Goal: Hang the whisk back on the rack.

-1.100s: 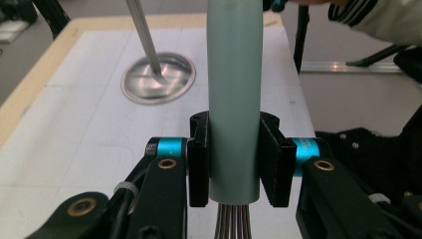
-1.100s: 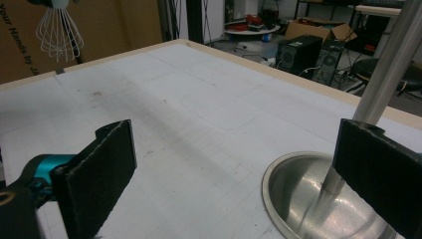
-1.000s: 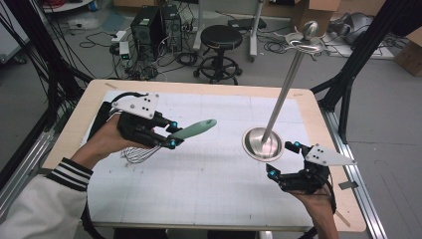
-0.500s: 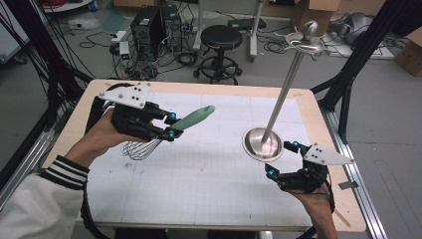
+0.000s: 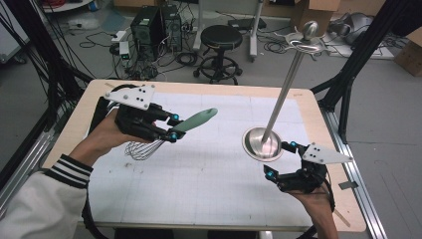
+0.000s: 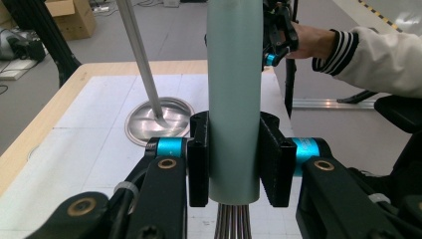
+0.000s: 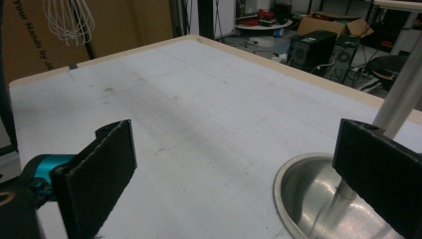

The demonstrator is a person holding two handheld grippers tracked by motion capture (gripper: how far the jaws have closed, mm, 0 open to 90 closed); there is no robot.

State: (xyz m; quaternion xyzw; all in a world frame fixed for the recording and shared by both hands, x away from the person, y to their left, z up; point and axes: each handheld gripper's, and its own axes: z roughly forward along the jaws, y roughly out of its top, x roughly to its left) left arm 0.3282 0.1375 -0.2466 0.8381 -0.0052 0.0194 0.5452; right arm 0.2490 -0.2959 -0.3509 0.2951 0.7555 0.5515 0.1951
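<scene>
So the left tongs (image 5: 171, 127) are clamped tight on the pale green handle of a whisk (image 5: 169, 133), over the left half of the table (image 5: 199, 199), closer to the far edge than the near one. In the left gripper view you can see both black pads squeezing the handle (image 6: 234, 99) from either side, with the wires poking out just below the jaws. From the high view the handle points up and toward the middle of the table, while the wire end hangs down under the hand (image 5: 107, 137). Looks like the whisk is lifted off the table, though I can't be sure the wires aren't brushing it.

The right tongs (image 5: 281, 159) are wide open with nothing in them, sitting by the near right corner of the table. They're just beside a metal stand (image 5: 278, 109), basically a round shiny base with a tall thin pole and a ball on top. The base sits on the right half of the table, and in the right gripper view its rim (image 7: 298, 184) shows between the two spread jaws, with the pole rising behind the right one. Can't tell if either jaw actually touches the base.

Table top is a white gridded mat with a wooden border. Behind it on the floor there's a black stool (image 5: 219, 40) and a computer tower (image 5: 149, 27).
</scene>
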